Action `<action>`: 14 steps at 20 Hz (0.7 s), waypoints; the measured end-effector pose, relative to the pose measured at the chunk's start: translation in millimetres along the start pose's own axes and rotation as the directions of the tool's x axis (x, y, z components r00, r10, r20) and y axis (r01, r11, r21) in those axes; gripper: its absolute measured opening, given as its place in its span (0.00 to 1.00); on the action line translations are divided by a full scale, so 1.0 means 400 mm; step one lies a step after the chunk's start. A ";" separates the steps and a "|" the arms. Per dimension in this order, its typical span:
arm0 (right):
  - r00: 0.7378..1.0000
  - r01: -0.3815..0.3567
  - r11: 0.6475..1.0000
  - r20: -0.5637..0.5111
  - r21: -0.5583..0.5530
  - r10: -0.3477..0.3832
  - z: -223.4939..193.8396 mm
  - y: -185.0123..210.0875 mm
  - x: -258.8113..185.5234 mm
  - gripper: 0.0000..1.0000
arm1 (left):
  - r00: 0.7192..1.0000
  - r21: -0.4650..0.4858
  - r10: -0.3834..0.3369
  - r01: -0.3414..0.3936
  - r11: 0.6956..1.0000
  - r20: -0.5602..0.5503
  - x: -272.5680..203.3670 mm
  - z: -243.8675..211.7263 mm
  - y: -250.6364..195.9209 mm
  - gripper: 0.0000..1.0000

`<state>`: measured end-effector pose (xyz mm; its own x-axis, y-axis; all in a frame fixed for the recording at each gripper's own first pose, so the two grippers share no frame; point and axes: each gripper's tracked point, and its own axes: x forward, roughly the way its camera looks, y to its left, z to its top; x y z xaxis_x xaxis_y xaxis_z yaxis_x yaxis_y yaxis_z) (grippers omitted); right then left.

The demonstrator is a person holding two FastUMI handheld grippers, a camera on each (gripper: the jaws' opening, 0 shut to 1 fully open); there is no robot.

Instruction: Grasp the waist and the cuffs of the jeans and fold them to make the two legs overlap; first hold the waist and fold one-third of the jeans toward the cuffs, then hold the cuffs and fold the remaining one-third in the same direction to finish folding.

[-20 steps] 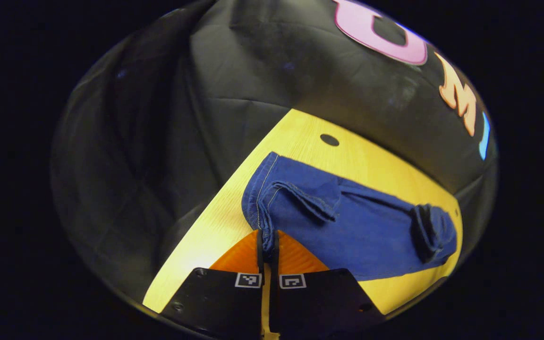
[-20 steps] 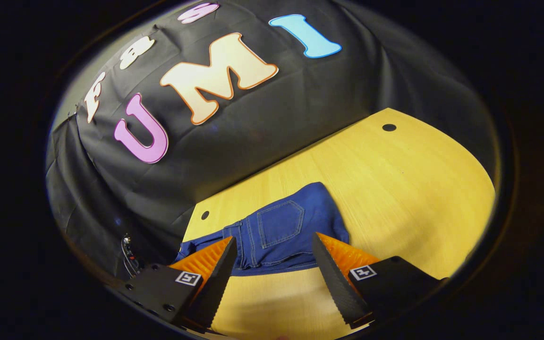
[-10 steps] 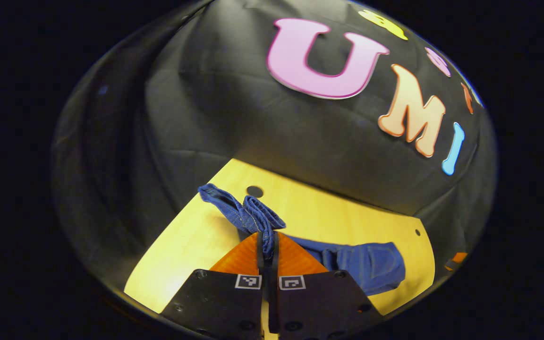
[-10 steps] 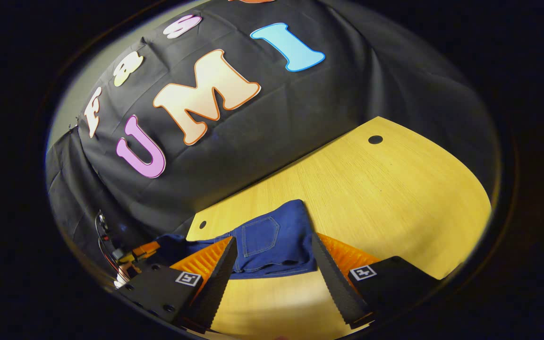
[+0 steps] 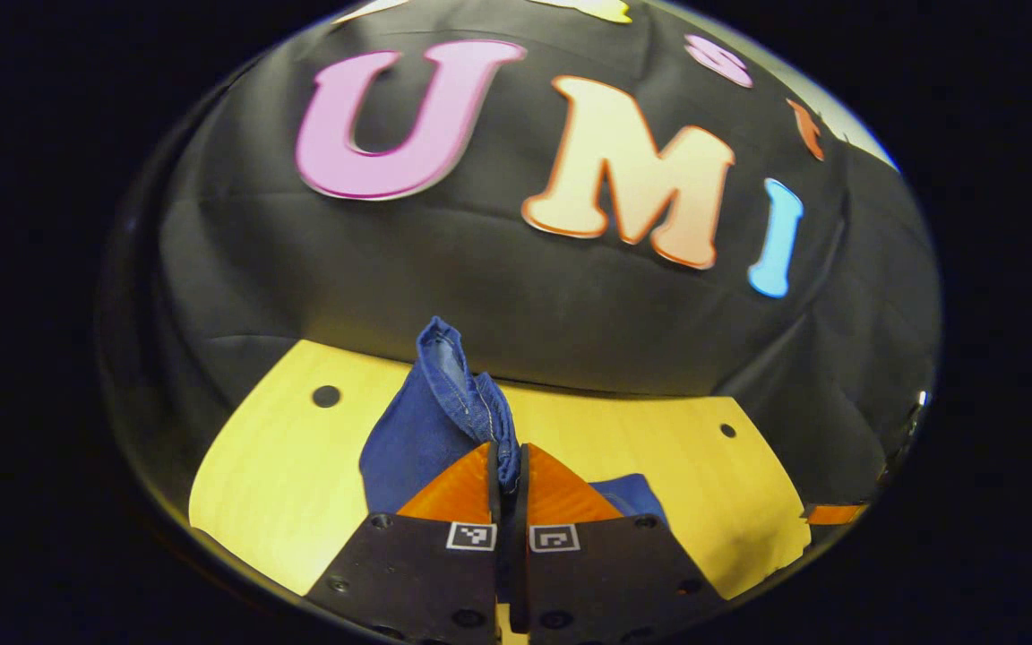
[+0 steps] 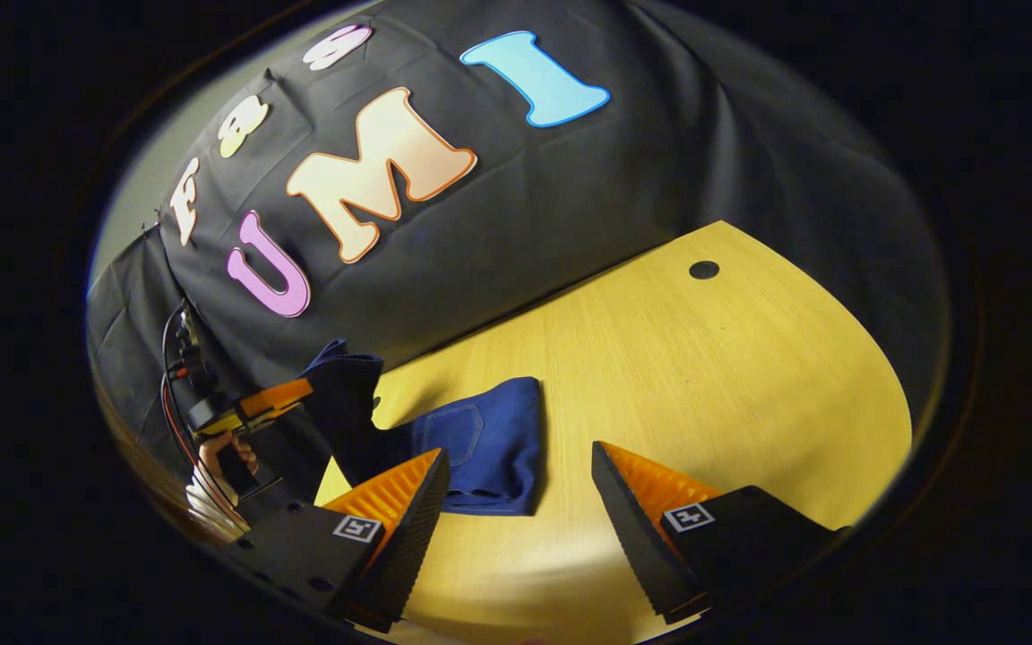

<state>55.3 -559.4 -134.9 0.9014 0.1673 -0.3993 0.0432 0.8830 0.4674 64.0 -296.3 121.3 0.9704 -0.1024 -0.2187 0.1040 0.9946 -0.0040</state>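
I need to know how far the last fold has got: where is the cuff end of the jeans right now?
In the left gripper view the cuff end is pinched in the left claw, lifted above the wooden table.

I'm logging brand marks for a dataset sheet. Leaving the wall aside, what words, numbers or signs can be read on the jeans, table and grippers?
Jeans: none; the pocket shows only stitching.
Table: none.
Left gripper: square black-and-white markers, coded patterns, no letters or numbers.
Right gripper: the same kind of marker on each side, nothing readable.
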 end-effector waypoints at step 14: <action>0.999 0.001 1.000 -0.051 -0.020 -0.002 -0.028 -0.088 -0.007 0.98 | 0.946 0.321 -0.027 0.136 0.937 -0.322 0.069 -0.472 -0.256 0.00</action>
<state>46.6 -586.1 -159.3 0.8782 0.1878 -0.4399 0.0352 0.8918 0.4510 39.2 -397.3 -68.5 0.8453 -0.1176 -0.5213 0.2996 0.9120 0.2801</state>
